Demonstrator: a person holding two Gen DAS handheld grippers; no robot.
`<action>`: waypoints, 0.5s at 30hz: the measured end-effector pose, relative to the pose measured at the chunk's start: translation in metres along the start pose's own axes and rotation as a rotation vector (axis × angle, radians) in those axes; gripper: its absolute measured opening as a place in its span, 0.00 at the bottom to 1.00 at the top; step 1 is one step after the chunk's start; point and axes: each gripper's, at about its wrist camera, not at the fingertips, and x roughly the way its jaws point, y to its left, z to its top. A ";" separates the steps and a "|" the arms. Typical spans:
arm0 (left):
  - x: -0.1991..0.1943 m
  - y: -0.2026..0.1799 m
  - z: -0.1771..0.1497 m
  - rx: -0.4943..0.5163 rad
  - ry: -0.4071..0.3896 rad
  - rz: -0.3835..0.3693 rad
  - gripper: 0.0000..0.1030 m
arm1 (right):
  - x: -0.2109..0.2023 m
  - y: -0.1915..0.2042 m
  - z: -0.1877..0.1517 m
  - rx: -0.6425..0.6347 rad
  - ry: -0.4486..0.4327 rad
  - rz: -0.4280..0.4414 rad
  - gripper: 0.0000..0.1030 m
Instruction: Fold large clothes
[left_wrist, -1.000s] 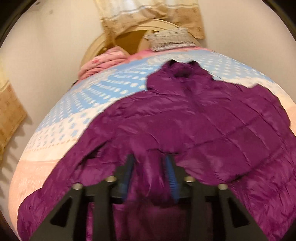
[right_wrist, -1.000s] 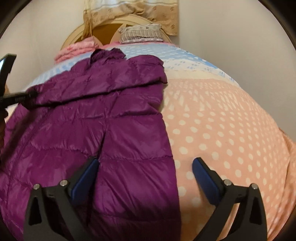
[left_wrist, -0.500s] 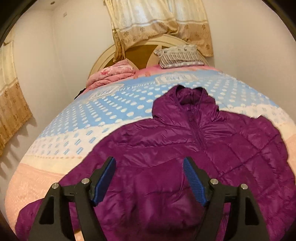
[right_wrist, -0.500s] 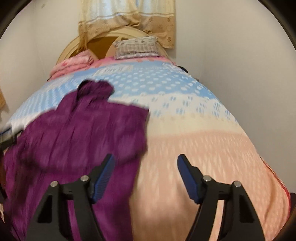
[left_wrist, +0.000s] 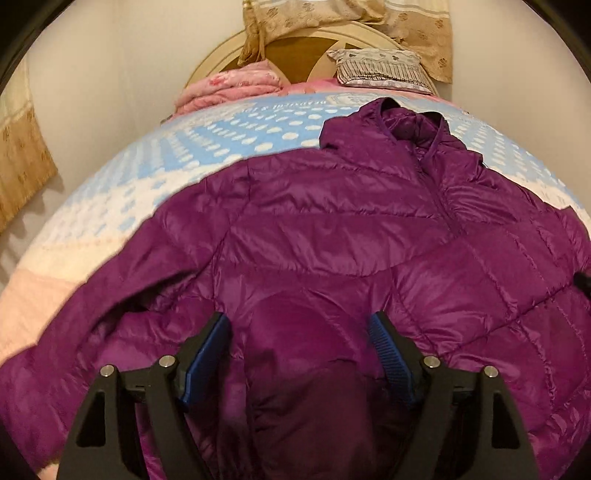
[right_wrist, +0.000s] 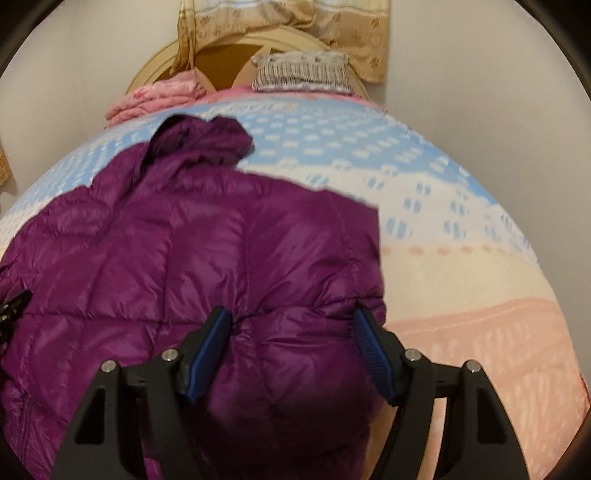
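Observation:
A large purple puffer jacket (left_wrist: 332, 229) lies spread front-up on the bed, its hood (left_wrist: 402, 125) toward the headboard. My left gripper (left_wrist: 297, 321) hangs over the jacket's lower left part. Its jaws are opening, and a puff of fabric rises between the blue pads (left_wrist: 207, 354) without being pinched. In the right wrist view the same jacket (right_wrist: 166, 240) fills the left half. My right gripper (right_wrist: 291, 314) stands open astride a bulge of fabric at the jacket's right edge. The fabric puckers close to both pads (right_wrist: 373, 350).
The bedspread (left_wrist: 110, 206) is dotted blue, cream and pink, with bare cover (right_wrist: 461, 277) right of the jacket. A folded pink blanket (left_wrist: 236, 85) and a striped pillow (left_wrist: 380, 68) lie by the rounded headboard (right_wrist: 295, 35). Walls stand close on both sides.
My left gripper let go of the fabric it pinched, spread its jaws and came down over the jacket. My right gripper narrowed, swung out over the bare bed, then back over the jacket's right edge.

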 end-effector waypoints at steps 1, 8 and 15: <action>0.000 0.001 0.000 -0.008 0.002 -0.006 0.78 | 0.002 0.001 0.000 -0.007 0.006 -0.004 0.71; 0.006 -0.003 0.000 0.005 0.025 0.001 0.83 | 0.009 0.012 -0.002 -0.060 0.033 -0.041 0.73; 0.007 -0.003 0.000 0.007 0.031 0.008 0.86 | 0.010 0.011 -0.001 -0.052 0.040 -0.031 0.73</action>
